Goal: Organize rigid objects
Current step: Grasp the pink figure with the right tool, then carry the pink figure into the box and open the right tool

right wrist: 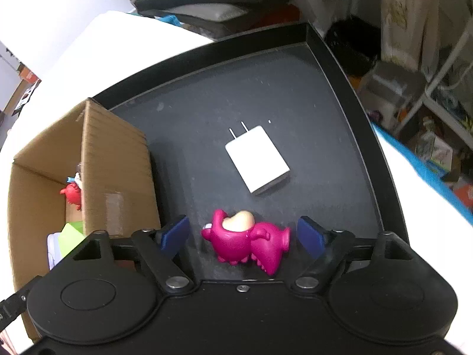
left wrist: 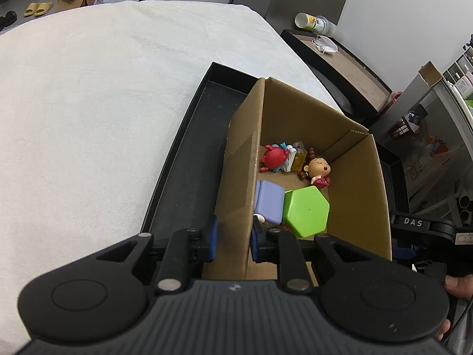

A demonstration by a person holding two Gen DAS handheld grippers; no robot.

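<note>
A cardboard box (left wrist: 295, 124) stands in a black tray (left wrist: 189, 148). Inside lie a red crab toy (left wrist: 273, 157), a small yellow bottle (left wrist: 299, 157), a doll figure (left wrist: 318, 170), a lilac block (left wrist: 269, 201) and a green hexagon block (left wrist: 306, 210). My left gripper (left wrist: 235, 238) is shut on the box's left wall. In the right wrist view a magenta dinosaur toy (right wrist: 246, 239) lies on the tray floor (right wrist: 310, 94) between the blue pads of my right gripper (right wrist: 244, 236), which is open and not touching it. A white charger plug (right wrist: 256, 158) lies just beyond.
The tray sits on a white cloth-covered table (left wrist: 88, 103). To the right stand a dark side table (left wrist: 340, 59) with a bottle and shelves with clutter (right wrist: 414, 103). A hand (left wrist: 458, 288) holds the right gripper's handle at the left wrist view's right edge.
</note>
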